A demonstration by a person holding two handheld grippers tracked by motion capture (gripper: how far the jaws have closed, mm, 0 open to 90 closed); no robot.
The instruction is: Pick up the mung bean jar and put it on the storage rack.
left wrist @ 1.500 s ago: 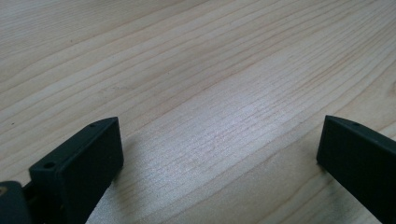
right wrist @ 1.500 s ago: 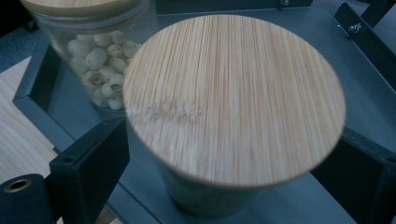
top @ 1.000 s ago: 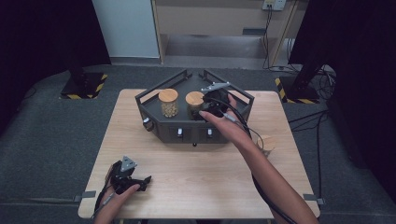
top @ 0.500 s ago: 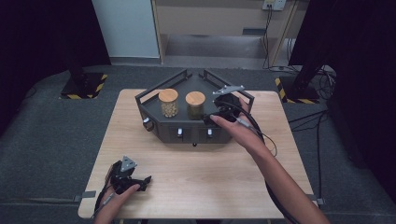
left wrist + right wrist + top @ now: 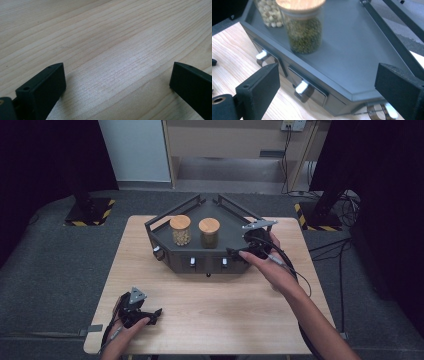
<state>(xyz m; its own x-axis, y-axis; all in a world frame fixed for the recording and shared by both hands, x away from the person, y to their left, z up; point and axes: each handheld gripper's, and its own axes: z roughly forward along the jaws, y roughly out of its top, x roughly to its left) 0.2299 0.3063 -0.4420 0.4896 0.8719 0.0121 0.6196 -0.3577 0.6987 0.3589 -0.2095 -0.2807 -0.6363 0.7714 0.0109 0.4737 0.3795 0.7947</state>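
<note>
Wooden table on grey floor, dark room, from the high view. Dark angular tray with drawers sits at table's far middle; two cork-lidded jars on it, pale-bean jar left, green-bean jar right, just beside each other. Right gripper held at tray's right front edge, cable trailing back along forearm. Left gripper rests on table near front-left corner, well apart from tray.

Left gripper view: jaws wide apart, bare wood grain between them.

Right gripper view: jaws wide apart, holding nothing, above tray deck. Green-bean jar ahead, pale-bean jar behind it. Metal drawer handles on the tray's front.
</note>
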